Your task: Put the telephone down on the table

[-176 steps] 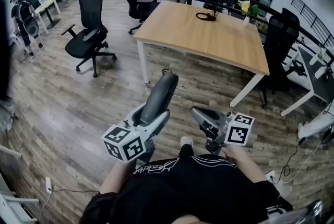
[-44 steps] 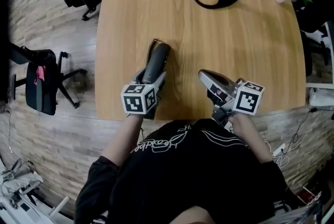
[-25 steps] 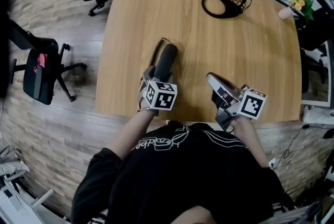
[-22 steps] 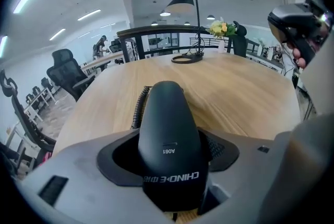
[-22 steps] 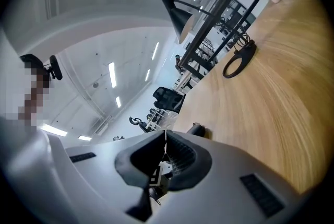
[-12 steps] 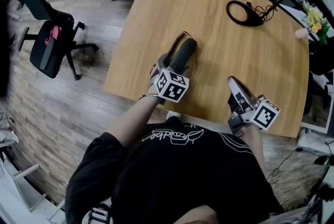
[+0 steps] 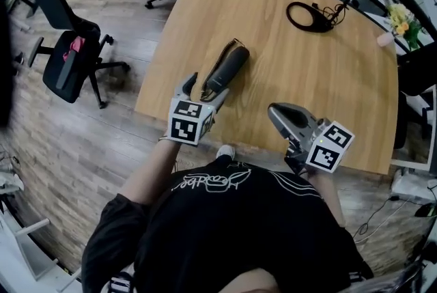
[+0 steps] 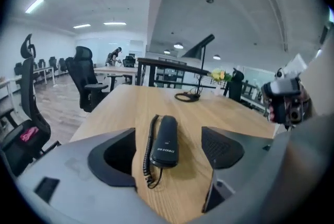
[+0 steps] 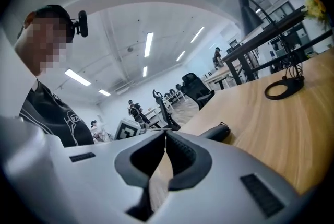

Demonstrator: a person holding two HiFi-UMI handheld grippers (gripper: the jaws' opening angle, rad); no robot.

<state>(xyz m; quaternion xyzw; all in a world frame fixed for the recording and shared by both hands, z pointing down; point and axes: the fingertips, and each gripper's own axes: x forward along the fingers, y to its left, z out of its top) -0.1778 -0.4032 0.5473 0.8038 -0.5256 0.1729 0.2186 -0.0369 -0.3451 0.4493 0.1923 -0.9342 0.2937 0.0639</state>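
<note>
The telephone (image 7: 225, 72), a black handset with a coiled cord, lies flat on the wooden table (image 7: 328, 80). My left gripper (image 7: 203, 90) is just behind its near end, and its jaws are opening. In the left gripper view the telephone (image 8: 165, 140) rests on the wood between the two wide-spread pads (image 8: 222, 147), touching neither. My right gripper (image 7: 273, 110) hovers over the table's front edge to the right, shut with nothing in it. In the right gripper view its closed tips (image 9: 166, 134) point toward the telephone (image 9: 214, 132).
A black cable loop (image 7: 307, 15) lies at the far side of the table, and a small vase of flowers (image 7: 399, 15) stands at the far right corner. Office chairs (image 7: 65, 46) stand on the floor to the left. The table's front edge runs just under both grippers.
The left gripper, shut on the telephone earlier, has spread its jaws and drawn back a little. The telephone now rests on the table. The right gripper stays shut.
</note>
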